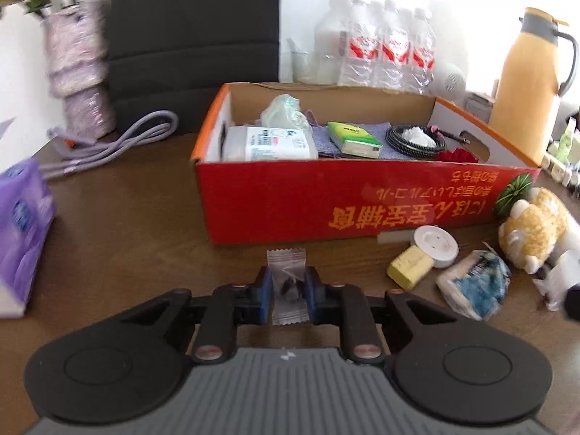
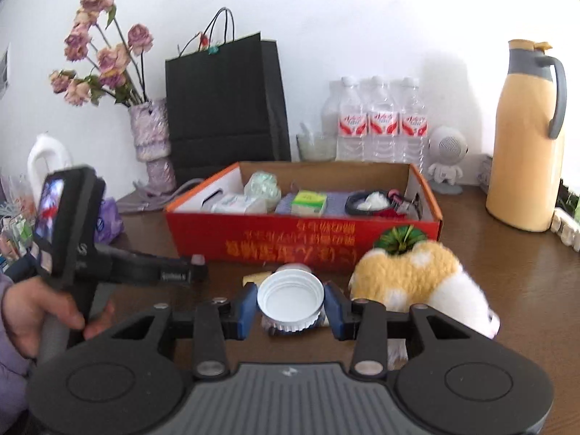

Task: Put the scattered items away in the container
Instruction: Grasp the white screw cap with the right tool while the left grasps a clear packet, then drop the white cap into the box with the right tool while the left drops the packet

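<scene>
A red cardboard box (image 1: 326,203) stands open on the brown table and holds several items; it also shows in the right wrist view (image 2: 253,232). My left gripper (image 1: 288,290) is shut on a small clear candy wrapper (image 1: 286,282), held just in front of the box. My right gripper (image 2: 290,306) is shut on a white plastic lid (image 2: 290,299), held above the table before the box. Loose by the box's right corner lie a yellow block (image 1: 409,266), a white round disc (image 1: 435,244), a crumpled blue-white packet (image 1: 475,284) and a yellow plush toy (image 1: 533,228) (image 2: 417,272).
A purple tissue pack (image 1: 21,232) lies at the left. A vase (image 1: 79,72), black paper bag (image 2: 224,101), water bottles (image 1: 388,47), a yellow thermos (image 2: 525,137) and a lilac cable (image 1: 119,141) stand behind. The left gripper's handle and hand (image 2: 72,253) show left.
</scene>
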The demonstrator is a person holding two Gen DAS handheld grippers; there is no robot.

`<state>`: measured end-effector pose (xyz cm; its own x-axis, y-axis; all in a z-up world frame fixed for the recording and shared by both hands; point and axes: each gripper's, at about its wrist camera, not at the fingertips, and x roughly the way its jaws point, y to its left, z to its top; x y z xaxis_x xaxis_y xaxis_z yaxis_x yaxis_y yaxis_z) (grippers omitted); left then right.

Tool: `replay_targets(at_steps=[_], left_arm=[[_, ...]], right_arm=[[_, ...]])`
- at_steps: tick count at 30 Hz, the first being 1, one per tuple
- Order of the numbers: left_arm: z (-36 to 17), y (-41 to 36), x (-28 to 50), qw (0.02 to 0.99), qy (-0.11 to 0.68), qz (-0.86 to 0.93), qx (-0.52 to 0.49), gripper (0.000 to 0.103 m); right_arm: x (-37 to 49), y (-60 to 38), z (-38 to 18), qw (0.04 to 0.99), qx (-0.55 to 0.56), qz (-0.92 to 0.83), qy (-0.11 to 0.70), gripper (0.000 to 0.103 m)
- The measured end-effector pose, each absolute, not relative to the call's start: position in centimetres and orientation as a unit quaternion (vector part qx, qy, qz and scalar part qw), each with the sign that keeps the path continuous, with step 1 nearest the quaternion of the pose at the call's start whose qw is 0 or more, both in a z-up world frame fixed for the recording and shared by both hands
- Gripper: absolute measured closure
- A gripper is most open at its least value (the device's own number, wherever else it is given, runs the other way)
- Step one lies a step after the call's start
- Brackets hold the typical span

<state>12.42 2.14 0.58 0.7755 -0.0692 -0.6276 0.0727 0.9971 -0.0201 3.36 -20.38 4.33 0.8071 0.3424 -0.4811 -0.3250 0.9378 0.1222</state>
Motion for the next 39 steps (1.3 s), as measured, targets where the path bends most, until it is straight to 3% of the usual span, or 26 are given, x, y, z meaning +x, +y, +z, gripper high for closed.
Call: replay_targets(at_steps=[14,23,33,39], left_arm=[[4.7,-3.2,-5.3,0.993,0.119,0.002,0.01,0.084],[6.0,-4.2,-10.6,0.998,0.052,-0.024,-0.01,0.084],[6.1,-4.4,-10.8,0.998,0.054,-0.02,-0.007,0.084],[9.6,-3.7,-3.5,0.999,0.029,-0.034,-0.023,0.084]], right_arm=[[-2.3,-20.6,5.2,0.964,0.024,0.174,0.201,0.064],[-9.0,-22.3,5.5,0.982,0.024,0.143,0.122,0.064],[-10.1,-23.0,5.7,0.984,0.026,0.137,0.113,0.064],[-5.6,-22.5,9.0,0.987,0.021,0.143,0.077,0.064]])
